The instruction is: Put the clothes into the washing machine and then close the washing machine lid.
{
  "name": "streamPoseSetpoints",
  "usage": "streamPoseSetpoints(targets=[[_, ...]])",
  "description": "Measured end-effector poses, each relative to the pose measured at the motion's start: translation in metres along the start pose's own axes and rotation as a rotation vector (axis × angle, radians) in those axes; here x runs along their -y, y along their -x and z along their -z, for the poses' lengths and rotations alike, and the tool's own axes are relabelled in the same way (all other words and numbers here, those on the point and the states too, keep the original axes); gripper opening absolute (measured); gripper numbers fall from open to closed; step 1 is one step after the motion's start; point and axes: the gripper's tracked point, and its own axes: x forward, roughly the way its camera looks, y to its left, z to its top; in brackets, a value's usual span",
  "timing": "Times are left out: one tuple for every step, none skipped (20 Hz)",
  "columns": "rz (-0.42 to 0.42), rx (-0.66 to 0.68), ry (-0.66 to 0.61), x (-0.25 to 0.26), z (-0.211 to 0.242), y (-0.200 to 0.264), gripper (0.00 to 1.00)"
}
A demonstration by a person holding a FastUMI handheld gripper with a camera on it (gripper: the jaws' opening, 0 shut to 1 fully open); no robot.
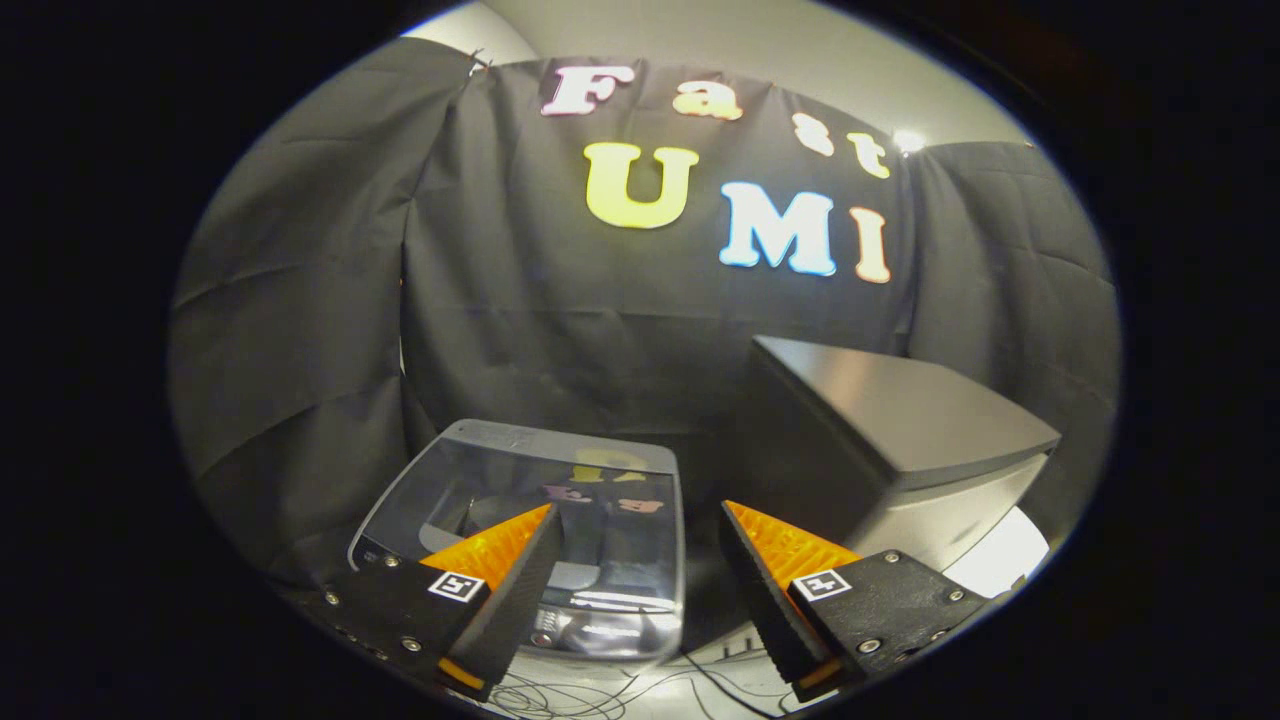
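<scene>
1. Two fingers of the gripper are seen spread well apart, with nothing held between them.
2. The washing machine is seen low down, just ahead of the fingers and partly behind the left one; its lid is a tinted see-through panel lying flat and closed, with reflections on it.
3. A control strip is made out along the machine's near edge, its markings too small to tell.
4. A grey box with a sloped dark top is placed beside the machine, beyond the right finger and apart from it.
5. Both are carried on a pale tabletop; thin cables are scattered along its near edge, under the fingers.
6. Clothes cannot be made out through the lid.
</scene>
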Motion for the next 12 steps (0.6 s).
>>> streamPoseSetpoints(targets=[[-0.014,0.042,-0.004,0.015,-0.004,0.023,0.96],[-0.029,0.082,-0.017,0.032,-0.006,0.046,0.96],[-0.036,0.116,-0.041,0.050,-0.006,0.067,0.95],[-0.046,0.136,-0.073,0.069,-0.003,0.085,0.96],[-0.055,0.150,-0.105,0.084,0.000,0.104,0.96],[-0.054,0.165,-0.133,0.101,0.003,0.124,0.95],[-0.048,0.179,-0.156,0.121,0.004,0.142,0.95],[-0.044,0.195,-0.173,0.136,0.006,0.163,0.95],[-0.041,0.204,-0.186,0.148,0.009,0.181,0.95],[-0.039,0.218,-0.199,0.159,0.012,0.199,0.95],[-0.037,0.230,-0.210,0.168,0.014,0.217,0.94],[-0.040,0.238,-0.220,0.174,0.017,0.232,0.94]])
